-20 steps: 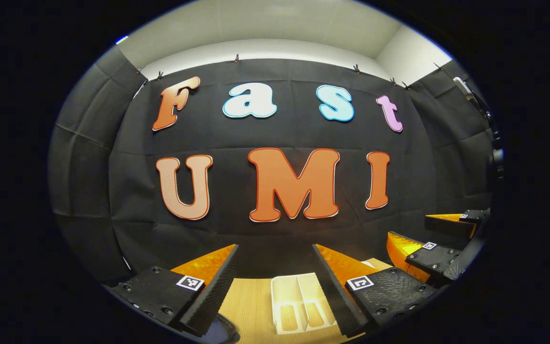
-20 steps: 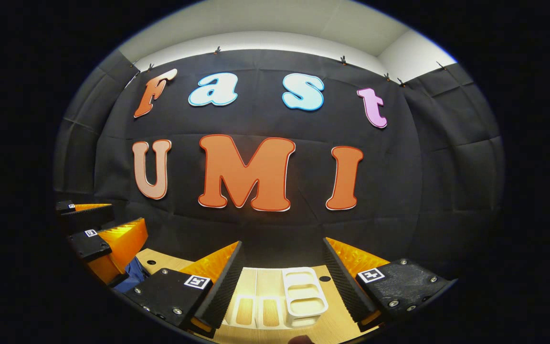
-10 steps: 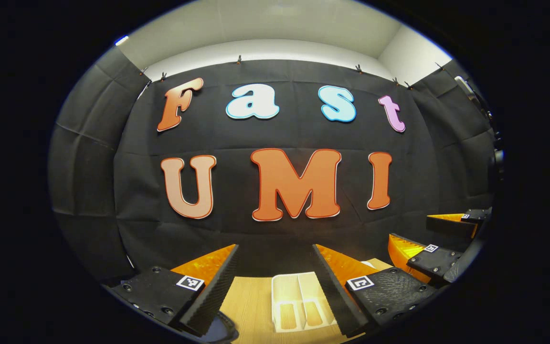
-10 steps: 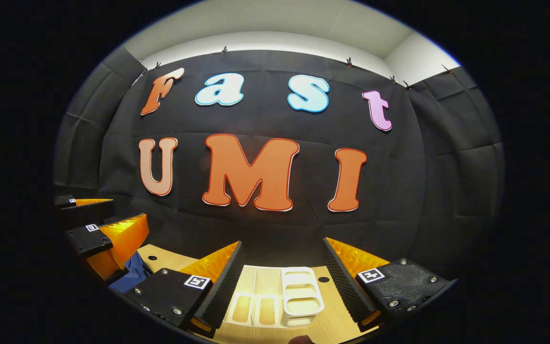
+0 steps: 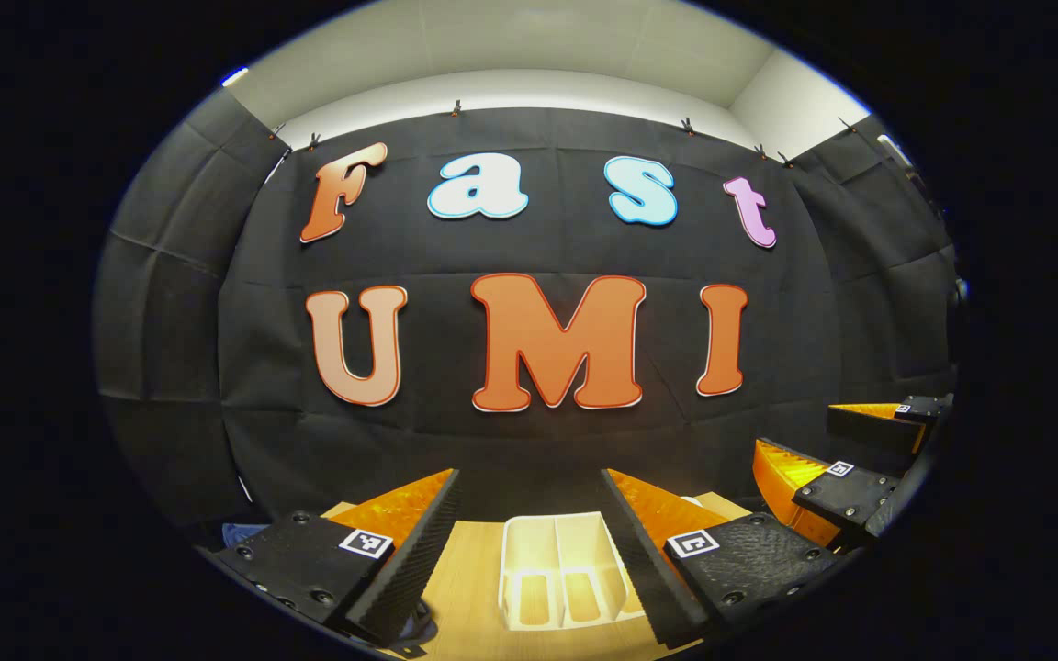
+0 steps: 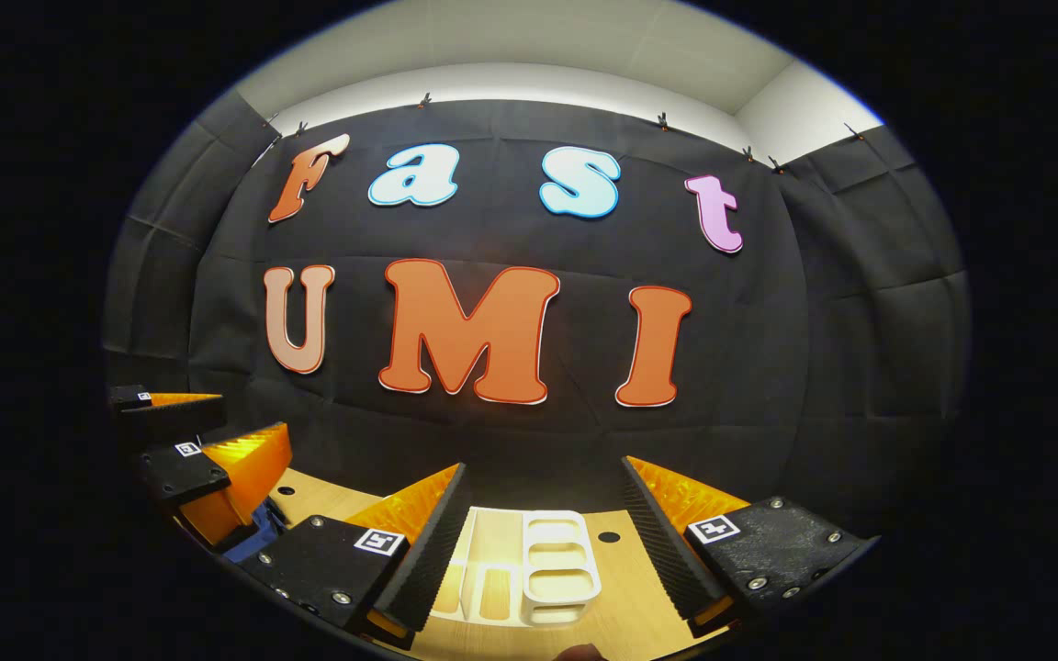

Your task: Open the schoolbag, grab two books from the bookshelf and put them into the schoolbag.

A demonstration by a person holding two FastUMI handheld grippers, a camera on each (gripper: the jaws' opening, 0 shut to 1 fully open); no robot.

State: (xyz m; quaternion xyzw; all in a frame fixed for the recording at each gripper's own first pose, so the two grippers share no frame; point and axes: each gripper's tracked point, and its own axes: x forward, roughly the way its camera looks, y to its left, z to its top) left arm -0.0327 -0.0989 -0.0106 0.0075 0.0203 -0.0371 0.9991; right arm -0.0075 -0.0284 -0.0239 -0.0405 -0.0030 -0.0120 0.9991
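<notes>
Left gripper view: left tongs [image 5: 529,514] held spread, nothing pinched, above wooden surface [image 5: 469,578]; white bookshelf [image 5: 558,569] seen between fingers.

Right gripper view: right tongs [image 6: 543,509] held spread, empty; bookshelf [image 6: 529,569] seen below; blue schoolbag [image 6: 249,542] glimpsed lower left.

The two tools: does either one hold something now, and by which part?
Nothing is held. The left tool and the right tool are both open, above the white bookshelf on the table.
</notes>
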